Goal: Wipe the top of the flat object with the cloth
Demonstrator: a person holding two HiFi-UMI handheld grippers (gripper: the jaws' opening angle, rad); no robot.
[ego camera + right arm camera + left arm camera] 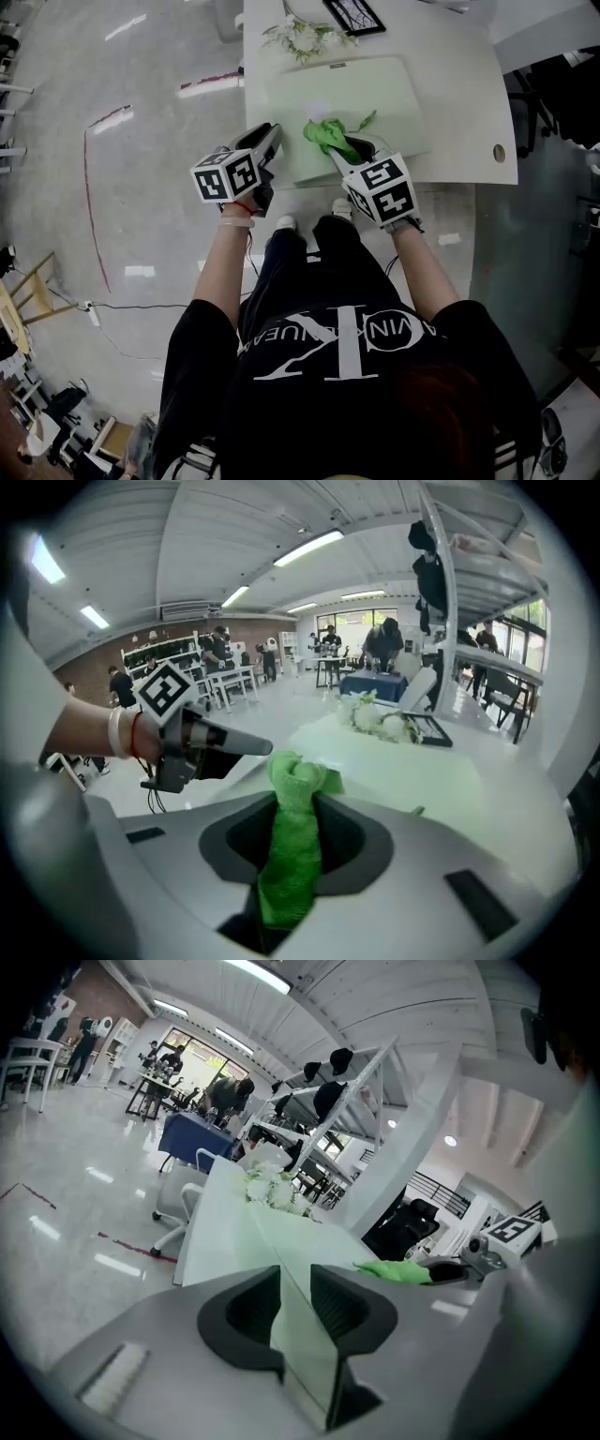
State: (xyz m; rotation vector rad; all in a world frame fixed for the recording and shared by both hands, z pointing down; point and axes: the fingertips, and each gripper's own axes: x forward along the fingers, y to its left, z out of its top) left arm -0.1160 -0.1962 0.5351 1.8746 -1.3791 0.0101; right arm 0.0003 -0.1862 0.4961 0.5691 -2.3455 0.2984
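A pale green flat board (375,94) lies on the white table (469,150). My left gripper (270,136) is at the board's left edge; in the left gripper view the board (300,1241) runs edge-on between its jaws (295,1307) and fills the gap, so it is shut on that edge. My right gripper (352,150) is shut on a bright green cloth (328,134), which bunches out over the board's near part. In the right gripper view the cloth (292,836) hangs through the jaws (295,832), with the left gripper (253,745) just to the left.
White flowers (302,36) and a black framed object (353,14) sit at the table's far end, beyond the board. A round cable hole (499,152) is near the table's right front corner. Dark chairs (553,103) stand to the right, and a red line (89,187) marks the floor on the left.
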